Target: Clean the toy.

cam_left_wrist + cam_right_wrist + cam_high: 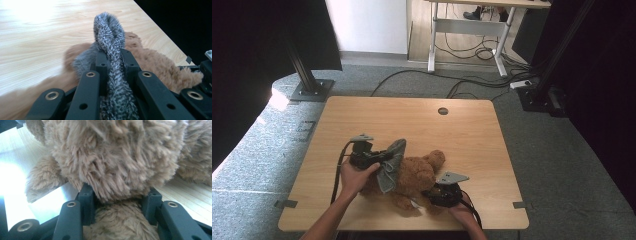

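Note:
A brown plush teddy bear (417, 175) lies on the wooden table (412, 120) near its front edge. A grey speckled cloth (393, 161) is draped over the bear's left side. My left gripper (384, 156) is shut on that cloth; in the left gripper view the cloth (110, 40) rises bunched between the jaws of the gripper (113, 58), with the bear (155, 65) behind it. My right gripper (430, 192) sits at the bear's near right side. In the right gripper view the gripper (118, 195) clamps a furry part of the bear (112, 157).
A round cable hole (443, 111) sits near the table's far edge. Bare tabletop lies behind and to both sides of the bear. Beyond the table are floor cables (472, 82), a desk frame (467, 30) and black stand bases (312, 90).

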The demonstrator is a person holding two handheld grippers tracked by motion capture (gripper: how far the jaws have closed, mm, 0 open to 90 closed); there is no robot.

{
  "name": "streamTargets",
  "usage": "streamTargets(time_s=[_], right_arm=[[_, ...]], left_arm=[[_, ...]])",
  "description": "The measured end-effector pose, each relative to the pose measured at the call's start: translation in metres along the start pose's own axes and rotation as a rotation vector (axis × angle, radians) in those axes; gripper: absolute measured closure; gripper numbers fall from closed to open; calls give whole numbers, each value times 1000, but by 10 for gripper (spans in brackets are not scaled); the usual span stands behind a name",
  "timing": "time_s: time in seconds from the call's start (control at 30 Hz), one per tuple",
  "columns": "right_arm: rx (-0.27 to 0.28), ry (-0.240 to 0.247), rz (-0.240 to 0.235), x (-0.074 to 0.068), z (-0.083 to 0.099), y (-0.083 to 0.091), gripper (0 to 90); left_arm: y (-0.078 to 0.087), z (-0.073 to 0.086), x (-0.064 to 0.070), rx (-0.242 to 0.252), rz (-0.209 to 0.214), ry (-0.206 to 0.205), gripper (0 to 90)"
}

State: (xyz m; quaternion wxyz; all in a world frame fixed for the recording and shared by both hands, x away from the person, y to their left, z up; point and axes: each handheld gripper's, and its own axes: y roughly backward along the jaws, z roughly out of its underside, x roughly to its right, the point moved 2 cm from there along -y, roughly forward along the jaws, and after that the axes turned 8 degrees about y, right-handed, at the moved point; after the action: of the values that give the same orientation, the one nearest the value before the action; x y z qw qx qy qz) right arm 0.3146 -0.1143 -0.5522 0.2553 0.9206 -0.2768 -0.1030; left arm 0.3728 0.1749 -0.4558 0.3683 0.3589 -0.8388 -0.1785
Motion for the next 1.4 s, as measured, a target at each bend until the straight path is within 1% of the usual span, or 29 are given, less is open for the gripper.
streamTargets(time_s=[0.1,0.2,0.23,0.3,0.43,0.47,0.53,0.57,0.63,0.67,0.73,0.77,0.8,0.83,0.9,0.97,1.1,1.17,1.33,1.4], right_arm=[[-2,-5,-6,0,0,-1,540],[-5,-12,-11,0,1,-1,522],[-6,-15,-12,0,1,-1,514],[-9,-26,-20,0,2,-2,485],[-24,-47,-38,2,1,-5,428],[-35,-58,-45,3,0,-8,414],[-46,-56,-47,4,-1,-10,417],[-53,-51,-46,4,-2,-11,427],[-65,-26,-32,3,-4,-12,472],[-72,-7,-12,2,-5,-12,498],[-74,-1,29,2,-6,-14,536],[-73,-3,48,1,-7,-15,545],[-73,-3,48,1,-7,-15,545],[-77,-10,91,4,-9,-17,560],[-71,-26,115,9,-11,-19,565],[-63,-45,138,16,-13,-22,569],[-39,-86,166,30,-16,-26,577],[-33,-93,176,34,-16,-26,580],[-23,-105,185,37,-14,-22,572],[-13,-104,179,37,-14,-20,533]], left_arm=[[18,8,-15,32,14,40,784],[26,18,-25,50,39,71,785],[27,24,-29,59,56,89,785],[28,31,-33,76,89,112,785],[24,42,-34,94,130,130,788],[23,43,-34,96,135,133,789],[21,44,-34,104,140,137,790],[20,44,-34,111,141,138,790],[17,45,-33,120,138,137,791],[15,45,-33,122,136,136,792],[11,43,-32,122,133,136,793],[4,38,-32,123,126,137,793],[4,38,-32,123,126,137,794],[2,36,-33,122,121,134,794],[-4,30,-34,122,103,125,796],[-12,24,-37,122,96,134,797],[-25,8,-40,111,71,141,799],[-30,4,-39,107,61,137,799],[-34,3,-36,113,59,130,799],[-32,6,-36,118,58,121,798]])
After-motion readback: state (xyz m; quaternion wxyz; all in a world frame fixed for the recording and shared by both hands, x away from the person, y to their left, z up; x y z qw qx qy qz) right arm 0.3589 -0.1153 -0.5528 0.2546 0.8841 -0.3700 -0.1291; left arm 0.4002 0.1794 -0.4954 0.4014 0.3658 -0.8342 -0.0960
